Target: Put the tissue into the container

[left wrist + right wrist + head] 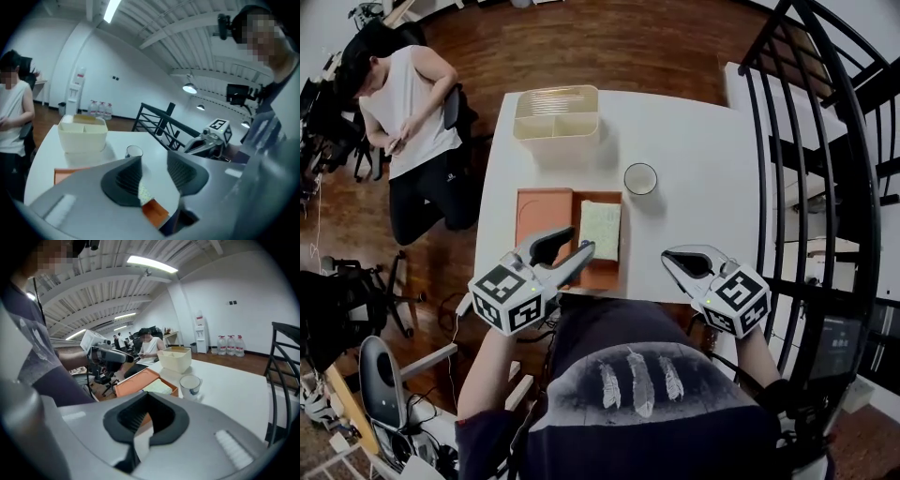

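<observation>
White desk (694, 225), approach step judged: pale patterned tissue pack (600, 230) lies in near orange tray (542, 211), left gripper (579, 241) jaws apart above it, right gripper (675, 258) jaws closed, empty; next, grip, carry to far cream plastic container (556, 114).

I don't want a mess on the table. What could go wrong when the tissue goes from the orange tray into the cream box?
1. The tissue lies flat in the orange tray. The open left hand-held gripper might pinch only a corner, or the tray rim, and the tissue could slip out.
2. The cup stands near the way to the cream container. A wide swing could knock it over.
</observation>
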### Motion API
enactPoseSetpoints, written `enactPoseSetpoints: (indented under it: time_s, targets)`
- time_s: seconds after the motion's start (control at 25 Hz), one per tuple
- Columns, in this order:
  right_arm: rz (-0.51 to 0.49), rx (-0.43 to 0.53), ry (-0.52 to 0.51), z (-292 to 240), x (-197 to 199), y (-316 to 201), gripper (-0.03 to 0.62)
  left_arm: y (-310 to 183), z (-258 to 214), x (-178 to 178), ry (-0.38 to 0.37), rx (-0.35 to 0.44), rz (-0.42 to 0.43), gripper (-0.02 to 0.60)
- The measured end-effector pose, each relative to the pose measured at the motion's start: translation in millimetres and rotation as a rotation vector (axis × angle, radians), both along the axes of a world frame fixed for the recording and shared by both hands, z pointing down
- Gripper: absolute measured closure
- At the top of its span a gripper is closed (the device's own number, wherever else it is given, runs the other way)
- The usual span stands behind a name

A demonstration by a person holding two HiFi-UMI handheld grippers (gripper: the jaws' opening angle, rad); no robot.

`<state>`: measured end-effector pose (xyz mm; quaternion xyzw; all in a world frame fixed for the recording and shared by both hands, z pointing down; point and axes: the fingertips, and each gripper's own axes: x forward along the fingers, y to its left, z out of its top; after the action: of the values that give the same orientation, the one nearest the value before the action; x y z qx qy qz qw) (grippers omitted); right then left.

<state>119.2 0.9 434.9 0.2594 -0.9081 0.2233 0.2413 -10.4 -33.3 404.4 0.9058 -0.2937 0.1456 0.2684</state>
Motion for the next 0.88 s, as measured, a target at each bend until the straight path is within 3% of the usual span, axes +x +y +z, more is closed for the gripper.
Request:
enactPoseSetpoints:
  time_s: [0.08,0.2,0.4,0.6,0.88]
  targets:
    - [-0.048,0.009,-0.028,-9,-9,2,0.591,12,-23,-3,0.044,0.057,0.067,0.568]
    - [-0.088,0.018,-0.071,-20,-23,5,0.591,31,-32,-4,0.051,0.073,0.154,0.568]
    - [-0.147,0.049,-0.058,-22,-49,10,0.591,58,-20,-6,-0.039,0.106,0.238,0.568]
    - [-0.142,0.105,0.077,-7,-67,9,0.591,62,-6,-24,-0.083,0.132,0.229,0.568]
    - [-0.101,0.133,0.098,-5,-108,3,0.591,57,1,-68,-0.115,0.152,0.216,0.568]
